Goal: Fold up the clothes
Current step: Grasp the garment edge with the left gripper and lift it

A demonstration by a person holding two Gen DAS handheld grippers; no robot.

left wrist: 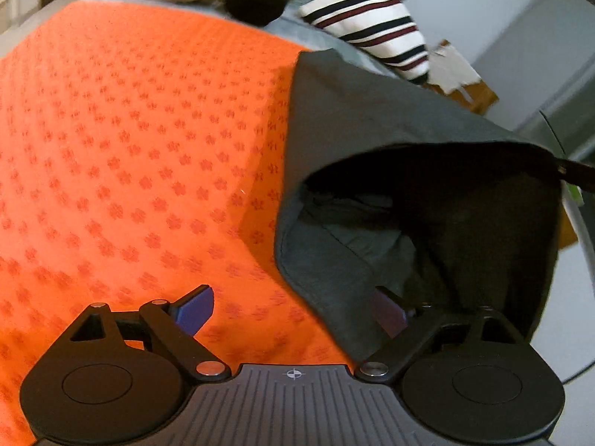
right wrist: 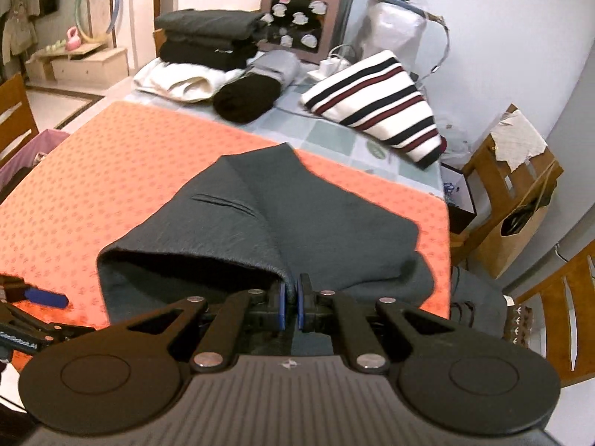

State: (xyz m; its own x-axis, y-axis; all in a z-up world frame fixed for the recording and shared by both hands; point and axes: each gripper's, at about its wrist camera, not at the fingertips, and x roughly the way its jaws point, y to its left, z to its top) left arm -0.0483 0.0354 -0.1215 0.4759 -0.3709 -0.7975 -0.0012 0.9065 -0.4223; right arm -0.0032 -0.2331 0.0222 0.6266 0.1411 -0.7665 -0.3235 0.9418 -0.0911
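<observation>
your right gripper [right wrist: 291, 306] is clamped tight on the near edge of the dark grey garment [right wrist: 297, 215], lifting that edge off the orange cloth [right wrist: 111, 171] while the rest lies across it. your left gripper [left wrist: 293, 308] has its jaws wide apart, one blue pad [left wrist: 195, 308] over bare orange, the other under the raised fold, pinching nothing. beyond: one striped folded top [right wrist: 375, 107], one black roll [right wrist: 247, 98], one stack of folded clothes [right wrist: 208, 41].
</observation>
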